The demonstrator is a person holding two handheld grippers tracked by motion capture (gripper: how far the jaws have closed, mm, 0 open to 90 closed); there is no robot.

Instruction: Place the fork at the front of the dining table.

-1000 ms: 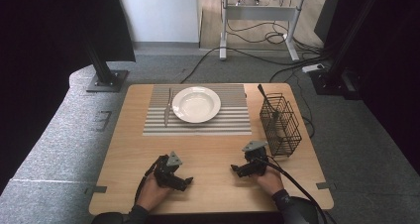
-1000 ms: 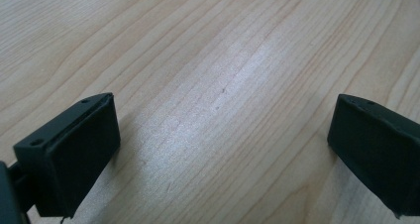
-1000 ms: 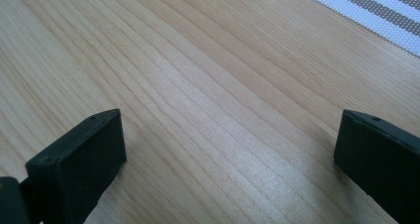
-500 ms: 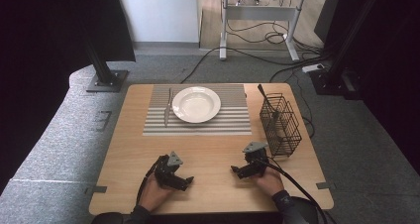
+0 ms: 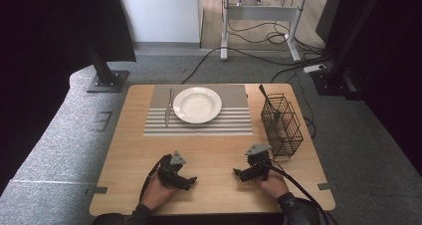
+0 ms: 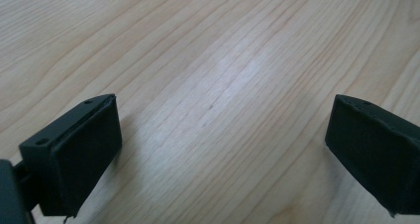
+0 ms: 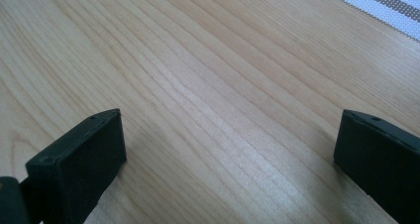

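Note:
Both grippers rest low on the wooden table (image 5: 214,150) near its front edge, each held by a hand. My left gripper (image 5: 188,181) is open, its black jaws wide apart over bare wood (image 6: 218,110) with nothing between them. My right gripper (image 5: 238,174) is open too, over bare wood (image 7: 223,115), and a corner of the striped placemat (image 7: 391,1) shows at the top right of the right gripper view. A white plate (image 5: 197,104) sits on the striped placemat (image 5: 234,123) at the back, with a knife (image 5: 168,108) lying left of the plate.
A black wire basket (image 5: 281,124) stands at the table's right edge, with a dark utensil handle (image 5: 263,94) sticking up from it. Cables trail from both grippers toward the front edge. Beyond the table lie grey carpet, stand feet and a desk with loose cables.

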